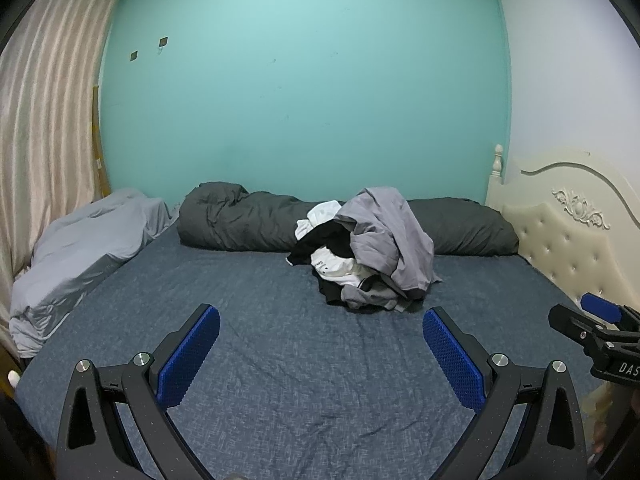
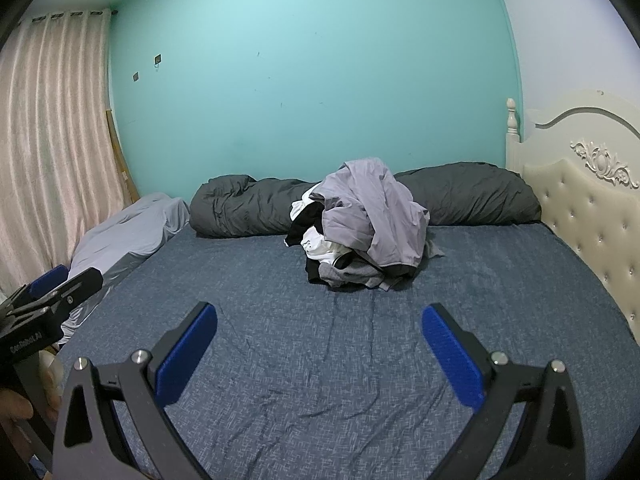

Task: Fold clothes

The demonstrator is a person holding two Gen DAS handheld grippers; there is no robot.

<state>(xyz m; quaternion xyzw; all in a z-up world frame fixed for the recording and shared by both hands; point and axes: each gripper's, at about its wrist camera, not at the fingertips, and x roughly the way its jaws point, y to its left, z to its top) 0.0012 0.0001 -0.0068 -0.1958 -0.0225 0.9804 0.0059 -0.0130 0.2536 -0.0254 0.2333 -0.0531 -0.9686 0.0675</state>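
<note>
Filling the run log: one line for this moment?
stage: before first grasp | left gripper: open, empty | right gripper: open, empty | clothes pile: unfolded, on bed

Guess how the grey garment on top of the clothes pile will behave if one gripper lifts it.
The grey garment is draped in soft folds, so it will probably hang limp and stretch out rather than hold shape. It looks thin, so likely light. It overlaps the black and white pieces beneath, so lifting it may drag some of them along.
</note>
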